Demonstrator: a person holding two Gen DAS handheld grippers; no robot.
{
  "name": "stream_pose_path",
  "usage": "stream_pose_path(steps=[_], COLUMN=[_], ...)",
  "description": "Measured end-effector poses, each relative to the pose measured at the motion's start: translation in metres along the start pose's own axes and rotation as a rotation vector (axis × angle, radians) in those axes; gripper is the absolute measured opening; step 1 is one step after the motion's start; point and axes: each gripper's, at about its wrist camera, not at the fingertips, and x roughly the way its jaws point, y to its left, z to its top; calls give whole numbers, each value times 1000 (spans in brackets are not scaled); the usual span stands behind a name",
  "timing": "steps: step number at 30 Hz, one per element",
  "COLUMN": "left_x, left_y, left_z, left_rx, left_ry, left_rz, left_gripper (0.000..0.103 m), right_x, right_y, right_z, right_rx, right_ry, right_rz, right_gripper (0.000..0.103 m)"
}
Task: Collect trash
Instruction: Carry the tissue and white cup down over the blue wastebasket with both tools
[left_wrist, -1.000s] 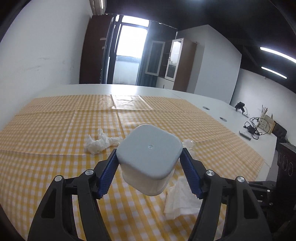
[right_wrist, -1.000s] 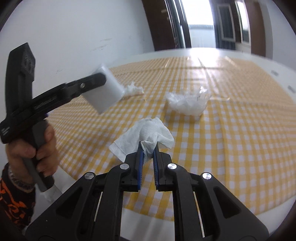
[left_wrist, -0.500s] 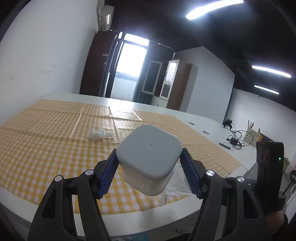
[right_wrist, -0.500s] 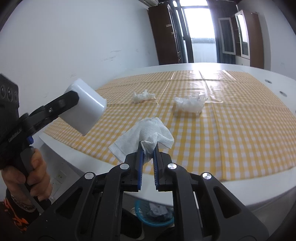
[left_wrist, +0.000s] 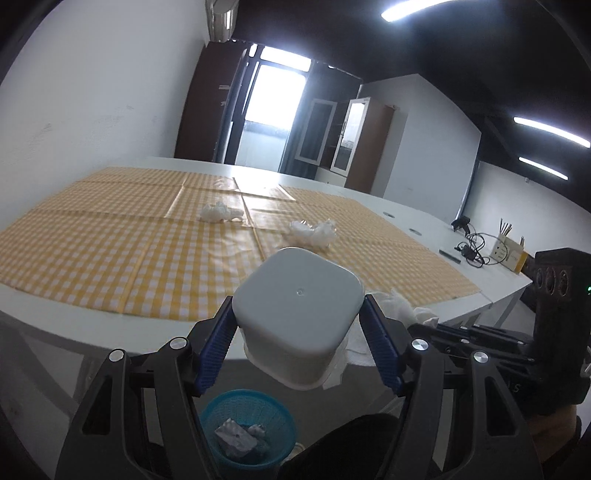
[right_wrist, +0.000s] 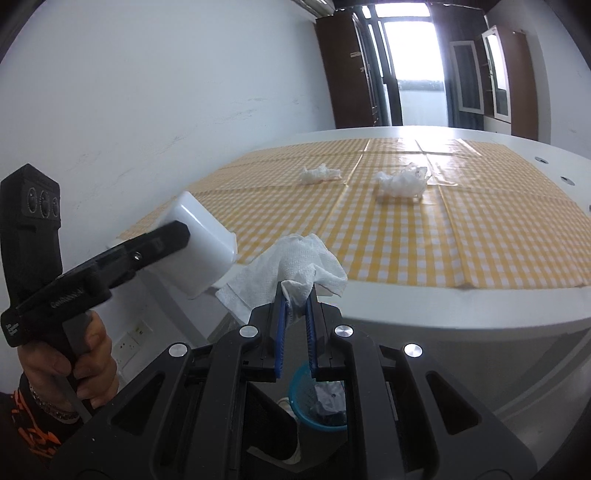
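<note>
Left tool (left_wrist: 299, 332) clamping a tub (left_wrist: 297, 306), right tool (right_wrist: 294, 314) pinching a napkin (right_wrist: 295, 258) above the basket (left_wrist: 247, 428); two wads (right_wrist: 319, 173) (right_wrist: 400, 182) left on the bench (right_wrist: 424, 314).

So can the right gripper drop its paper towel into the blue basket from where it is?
Probably yes. The right gripper, shut on the paper towel, is past the table edge, with the blue basket below and nothing between; exact alignment is unclear.
</note>
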Motion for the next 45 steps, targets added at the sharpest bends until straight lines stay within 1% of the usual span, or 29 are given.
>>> stream_pose_path(steps=[8, 13, 15, 20, 25, 32, 38, 44, 45], left_x=[-17, -25, -20, -8, 15, 55, 85, 126, 132], left_y=[-1, -4, -4, 4, 20, 42, 56, 70, 74], left_z=[-37, -54, -63, -86, -108, -132, -148, -173, -176], left_rx=[5, 24, 43, 58, 34, -12, 11, -33, -43], left_ry=[74, 96, 140, 195, 248, 323, 361, 426, 434], left_rz=[9, 11, 7, 27, 24, 27, 41, 13, 12], left_gripper=[67, 67, 67, 67, 67, 67, 67, 67, 67], right_x=[-14, -13, -9, 8, 31, 83, 123, 164, 170], right_y=[10, 14, 16, 14, 7, -16, -34, -51, -51], right_z=[-45, -70, -78, -97, -109, -129, -143, -162, -163], right_rx=[1, 6, 2, 13, 30, 77, 110, 166, 146], right_ry=[43, 80, 98, 146, 196, 293, 368, 459, 467], right_rz=[2, 0, -3, -18, -28, -51, -63, -58, -73], right_gripper=[9, 9, 9, 9, 9, 9, 9, 9, 9])
